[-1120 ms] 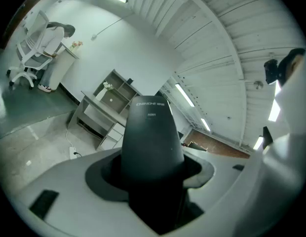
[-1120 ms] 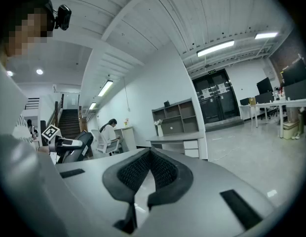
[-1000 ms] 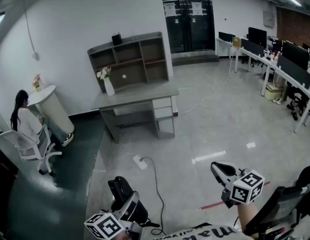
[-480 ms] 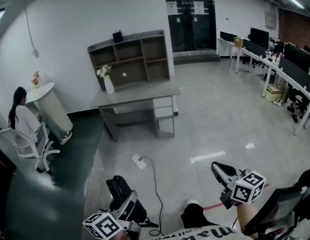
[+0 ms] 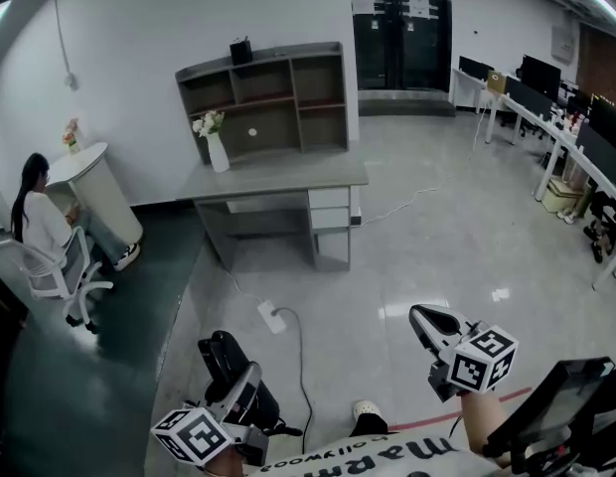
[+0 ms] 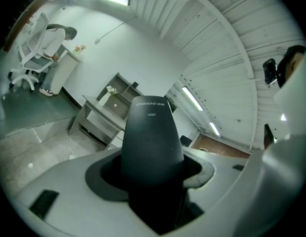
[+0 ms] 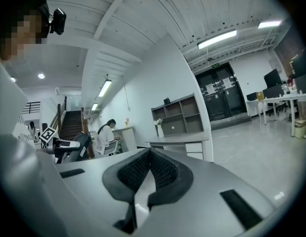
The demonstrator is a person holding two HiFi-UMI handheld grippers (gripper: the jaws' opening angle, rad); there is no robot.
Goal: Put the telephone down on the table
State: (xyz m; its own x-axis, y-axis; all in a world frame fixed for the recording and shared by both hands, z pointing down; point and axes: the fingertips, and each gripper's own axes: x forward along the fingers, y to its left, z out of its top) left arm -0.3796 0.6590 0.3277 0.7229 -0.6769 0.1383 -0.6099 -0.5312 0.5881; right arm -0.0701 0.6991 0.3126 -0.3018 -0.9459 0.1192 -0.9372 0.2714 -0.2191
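Note:
A black telephone handset [image 6: 152, 142] stands between the jaws of my left gripper [image 6: 153, 181], which is shut on it. In the head view that gripper [image 5: 238, 391] is at the bottom left, the black telephone [image 5: 221, 358] sticking out ahead of it over the floor. My right gripper [image 5: 424, 319] is at the lower right, its ribbed pads [image 7: 162, 168] meeting at the tips with nothing between them. The grey table [image 5: 278, 179] with drawers stands well ahead, also seen as a desk [image 7: 178, 139] in the right gripper view.
A shelf unit [image 5: 263, 102] and a white vase with flowers [image 5: 217, 152] sit on the table. A person [image 5: 40, 229] sits on a white chair by a round stand at the left. A power strip and cable [image 5: 270, 316] lie on the floor. Office desks [image 5: 571, 132] line the right.
The table has come nearer in the head view. Both grippers have travelled forward with it, the left still holding the telephone. A shoe now shows at the bottom.

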